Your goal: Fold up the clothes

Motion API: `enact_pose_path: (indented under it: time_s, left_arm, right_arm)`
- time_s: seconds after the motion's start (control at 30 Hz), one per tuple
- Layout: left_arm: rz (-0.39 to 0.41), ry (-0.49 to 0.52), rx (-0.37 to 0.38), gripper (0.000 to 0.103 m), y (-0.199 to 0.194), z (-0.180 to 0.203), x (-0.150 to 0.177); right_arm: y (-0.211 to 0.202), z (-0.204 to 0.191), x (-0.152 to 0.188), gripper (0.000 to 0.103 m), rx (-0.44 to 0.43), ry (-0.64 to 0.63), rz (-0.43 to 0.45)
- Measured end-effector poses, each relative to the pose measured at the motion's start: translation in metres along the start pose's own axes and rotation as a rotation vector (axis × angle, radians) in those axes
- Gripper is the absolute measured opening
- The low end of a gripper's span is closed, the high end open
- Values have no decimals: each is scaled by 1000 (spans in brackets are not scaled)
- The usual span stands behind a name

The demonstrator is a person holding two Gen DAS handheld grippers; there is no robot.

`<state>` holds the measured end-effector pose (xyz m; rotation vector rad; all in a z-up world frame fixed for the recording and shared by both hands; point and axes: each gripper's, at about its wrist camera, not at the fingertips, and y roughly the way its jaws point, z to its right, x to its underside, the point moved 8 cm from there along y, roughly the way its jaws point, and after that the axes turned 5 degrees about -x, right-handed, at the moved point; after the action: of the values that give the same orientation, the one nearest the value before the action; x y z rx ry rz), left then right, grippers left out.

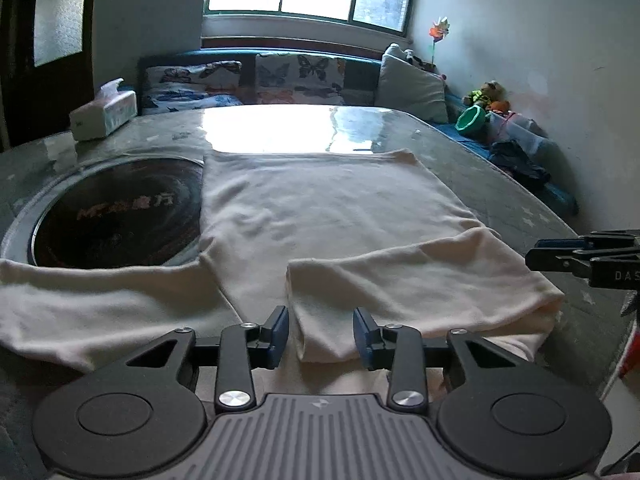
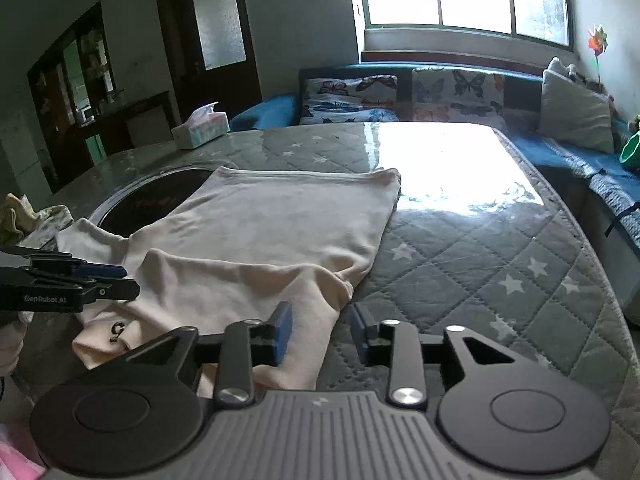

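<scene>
A cream long-sleeved top (image 1: pixel 320 216) lies flat on the quilted table; it also shows in the right wrist view (image 2: pixel 272 224). Its right sleeve (image 1: pixel 420 292) is folded across the body, its left sleeve (image 1: pixel 92 304) stretches out to the left. My left gripper (image 1: pixel 320 334) is open, its jaws on either side of the folded sleeve's cuff end, not closed on it. My right gripper (image 2: pixel 320 334) is open over the garment's near right edge; it shows from the side in the left wrist view (image 1: pixel 536 258). The left gripper shows at the left in the right wrist view (image 2: pixel 128 280).
A round dark inset (image 1: pixel 116 216) sits in the table under the top's left side. A tissue box (image 1: pixel 104 114) stands at the far left. A sofa with butterfly cushions (image 1: pixel 296 78) lies beyond the table. Crumpled cloth (image 2: pixel 28 216) lies at the left edge.
</scene>
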<state>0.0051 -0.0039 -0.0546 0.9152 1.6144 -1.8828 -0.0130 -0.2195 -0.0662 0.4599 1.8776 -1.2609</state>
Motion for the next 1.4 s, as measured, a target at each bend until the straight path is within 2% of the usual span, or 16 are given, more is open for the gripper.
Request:
enact_pose_path:
  time_s: [0.1, 0.3, 0.37, 0.47, 0.63, 0.8, 0.9, 1.07, 1.2, 1.4]
  left_arm:
    - [15, 1, -9, 3, -2, -2, -4]
    - [133, -2, -14, 2, -29, -4, -33]
    - [134, -2, -20, 2, -29, -6, -34]
    - [134, -1, -30, 2, -30, -10, -35]
    - [79, 16, -55, 4, -17, -15, -22]
    - [73, 23, -102, 12, -16, -24, -20]
    - [100, -7, -97, 13, -22, -27, -26]
    - [82, 23, -26, 13, -17, -7, -21]
    - [42, 43, 4, 13, -4, 5, -10]
    - [22, 25, 2, 13, 0, -1, -4]
  right_arm:
    - [-5, 2, 3, 42, 11, -1, 4]
    - [-16, 9, 5, 44, 35, 16, 17]
    - [-17, 9, 5, 48, 37, 18, 22]
    - [-11, 6, 11, 48, 19, 23, 3]
    - [-1, 2, 23, 48, 22, 0, -48]
    - [-5, 2, 13, 48, 32, -32, -34]
    - [-4, -1, 0, 46, 29, -47, 2]
    - [17, -18, -13, 28, -35, -94, 4]
    - [38, -30, -15, 25, -65, -137, -10]
    - [60, -24, -9, 24, -57, -151, -40]
